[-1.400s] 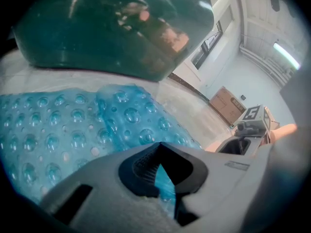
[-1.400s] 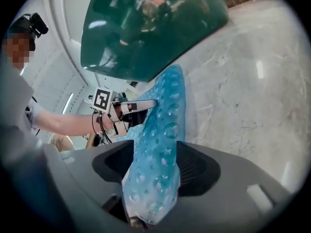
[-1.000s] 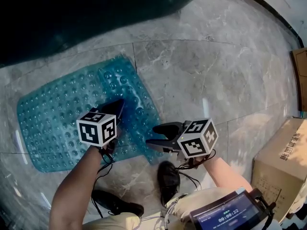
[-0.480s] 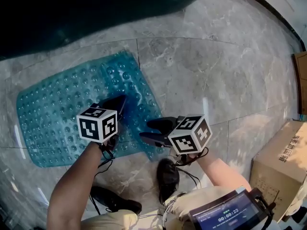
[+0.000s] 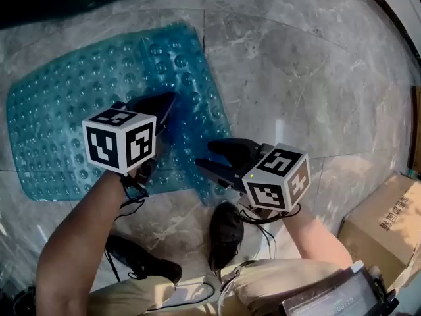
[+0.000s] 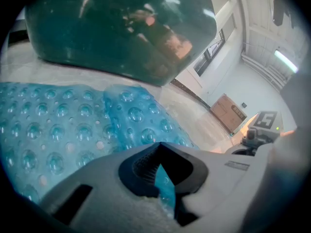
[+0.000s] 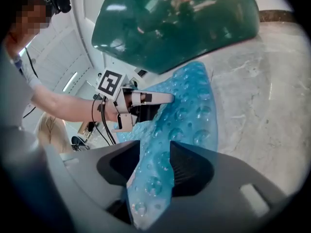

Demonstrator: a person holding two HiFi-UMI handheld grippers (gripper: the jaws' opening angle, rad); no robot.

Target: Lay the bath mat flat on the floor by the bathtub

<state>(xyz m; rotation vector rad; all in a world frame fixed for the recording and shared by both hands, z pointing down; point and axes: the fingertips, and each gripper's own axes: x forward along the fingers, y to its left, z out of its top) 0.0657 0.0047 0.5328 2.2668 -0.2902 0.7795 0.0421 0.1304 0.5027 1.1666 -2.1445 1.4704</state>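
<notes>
Mat (image 5: pixel 59 124): blue, see-through, bubbled; spread on the marble floor (image 5: pixel 296 78) just beside the tub (image 6: pixel 121 23), long side along it.
Mat, left part: lies flat on the floor.
Mat, right part: lifted off the floor, with 1 raised ridge across it in the left gripper view; near right corner pulled up toward the person.
Left gripper (image 5: pixel 168 104): jaws closed tight on a thin bit of mat at the near edge, with a blue sliver showing between the pads.
Right gripper (image 5: pixel 207 155): at the near right corner; the corner stands upright between its 2 jaws. Jaws closing; a gap shows on 1 side of the mat, so not clamped.
Grippers: near each other, left one farther onto the mat, right one at its edge.
Tub: dark green, glossy, curved side overhanging the mat's far edge.
Box (image 5: pixel 385 222): cardboard, on the floor at the person's right, well apart from the mat.
Shoes (image 5: pixel 225 232): 2, black, on bare floor just short of the mat's near edge.
</notes>
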